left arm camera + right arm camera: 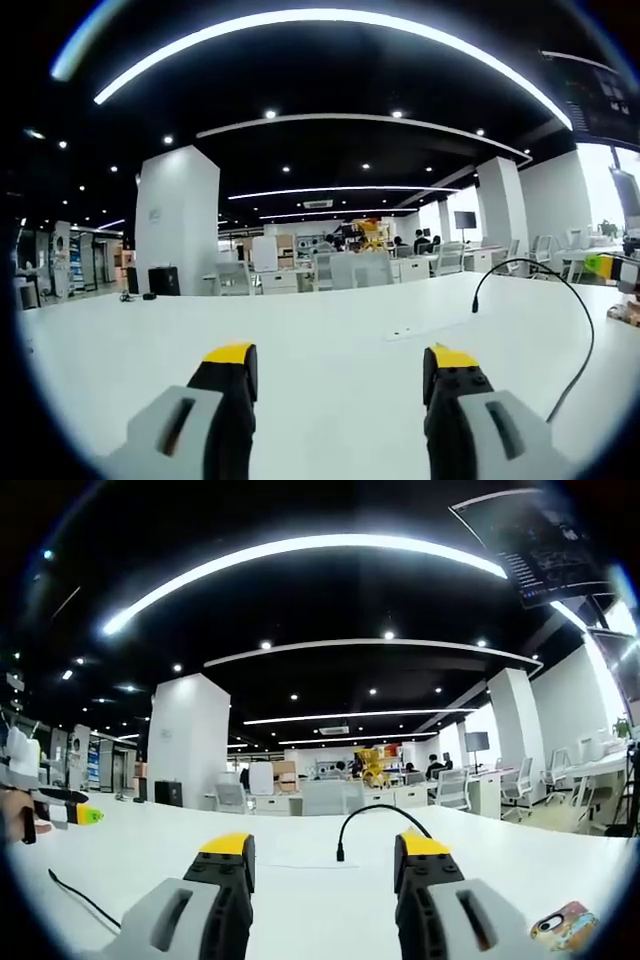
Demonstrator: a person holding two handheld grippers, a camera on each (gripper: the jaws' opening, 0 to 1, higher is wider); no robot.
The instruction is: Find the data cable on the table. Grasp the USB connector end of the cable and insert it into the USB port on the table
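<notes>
Cable (pixel 383 808) untouched on counter (pixel 320 910); my left hand-held gripper (pixel 341 355) and right hand-held gripper (pixel 325 843) gape empty; grasp, plugging remain.

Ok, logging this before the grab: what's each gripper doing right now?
Left gripper: open, holding nothing.
Right gripper: open, holding nothing.
</notes>
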